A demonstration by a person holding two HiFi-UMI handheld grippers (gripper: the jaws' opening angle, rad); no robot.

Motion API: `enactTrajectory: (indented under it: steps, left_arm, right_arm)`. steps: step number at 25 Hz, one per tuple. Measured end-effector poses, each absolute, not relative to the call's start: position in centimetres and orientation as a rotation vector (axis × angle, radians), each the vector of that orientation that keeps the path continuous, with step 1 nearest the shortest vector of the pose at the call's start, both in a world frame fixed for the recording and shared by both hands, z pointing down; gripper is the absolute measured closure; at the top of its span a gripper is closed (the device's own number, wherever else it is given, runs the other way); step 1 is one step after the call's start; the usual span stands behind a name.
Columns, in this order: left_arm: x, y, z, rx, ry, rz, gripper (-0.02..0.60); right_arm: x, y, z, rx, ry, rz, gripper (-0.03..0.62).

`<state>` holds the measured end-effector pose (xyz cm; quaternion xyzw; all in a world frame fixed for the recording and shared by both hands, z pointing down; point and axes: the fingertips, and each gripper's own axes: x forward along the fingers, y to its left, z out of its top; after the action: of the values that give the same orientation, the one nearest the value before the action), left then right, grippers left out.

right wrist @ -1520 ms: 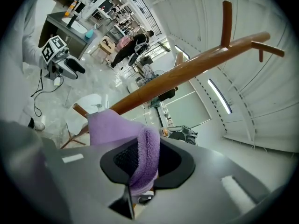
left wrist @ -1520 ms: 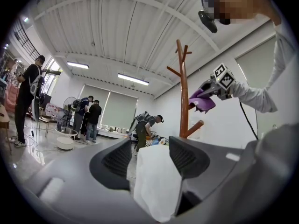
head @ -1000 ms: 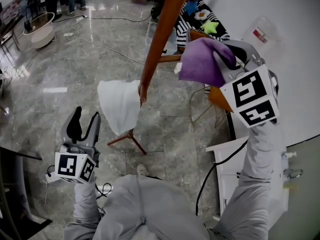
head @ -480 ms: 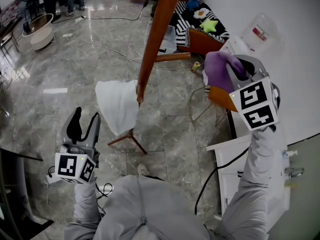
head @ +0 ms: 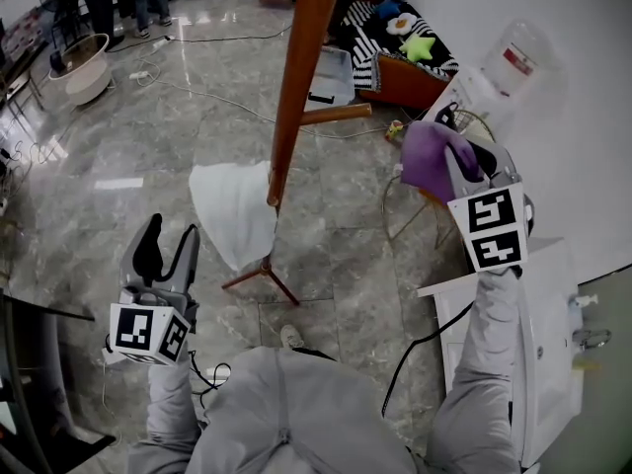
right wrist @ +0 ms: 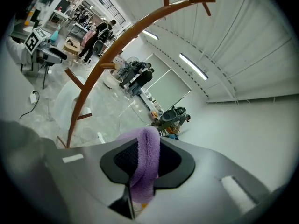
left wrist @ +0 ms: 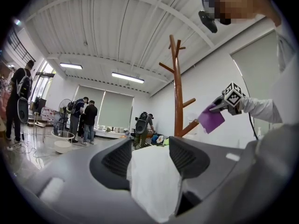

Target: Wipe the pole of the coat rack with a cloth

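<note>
The coat rack's brown wooden pole (head: pixel 296 77) rises steeply past the middle of the head view; it also shows as pole (left wrist: pixel 178 92) and pole (right wrist: pixel 107 59). A white cloth (head: pixel 232 215) hangs by its lower part. My right gripper (head: pixel 436 144) is shut on a purple cloth (head: pixel 430 161), held to the right of the pole and clear of it. The cloth (right wrist: pixel 145 162) drapes between the jaws of the right gripper (right wrist: pixel 147 146). My left gripper (head: pixel 170 227) stands open low at the left, nothing in it; the left gripper (left wrist: pixel 149 153) frames the white cloth (left wrist: pixel 153 181) through its gap.
The rack's tripod legs (head: pixel 262 275) spread on the marble floor. A white cabinet (head: pixel 553 294) stands at the right, with a water jug (head: pixel 518 52) behind it. Patterned cushions (head: pixel 405 47), floor cables (head: pixel 197 92), a basin (head: pixel 79 67) and people (left wrist: pixel 86 120) are further back.
My right gripper has carried the purple cloth to the right and down, away from the pole. The left gripper has stayed where it was.
</note>
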<state>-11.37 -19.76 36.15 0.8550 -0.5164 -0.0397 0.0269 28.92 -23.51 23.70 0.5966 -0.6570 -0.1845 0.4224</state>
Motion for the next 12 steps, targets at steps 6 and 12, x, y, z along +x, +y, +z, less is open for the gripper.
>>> enactTrajectory:
  steps: [6, 12]
  left_arm:
    - [-11.3, -19.9, 35.4, 2.655, -1.611, -0.102, 0.31]
    - [-11.2, -19.9, 35.0, 2.667, -1.622, -0.088, 0.31]
  right_arm:
    - [29.2, -22.7, 25.3, 1.64, -1.798, -0.356, 0.531]
    - [28.6, -21.3, 25.9, 1.821, -2.023, -0.253, 0.53]
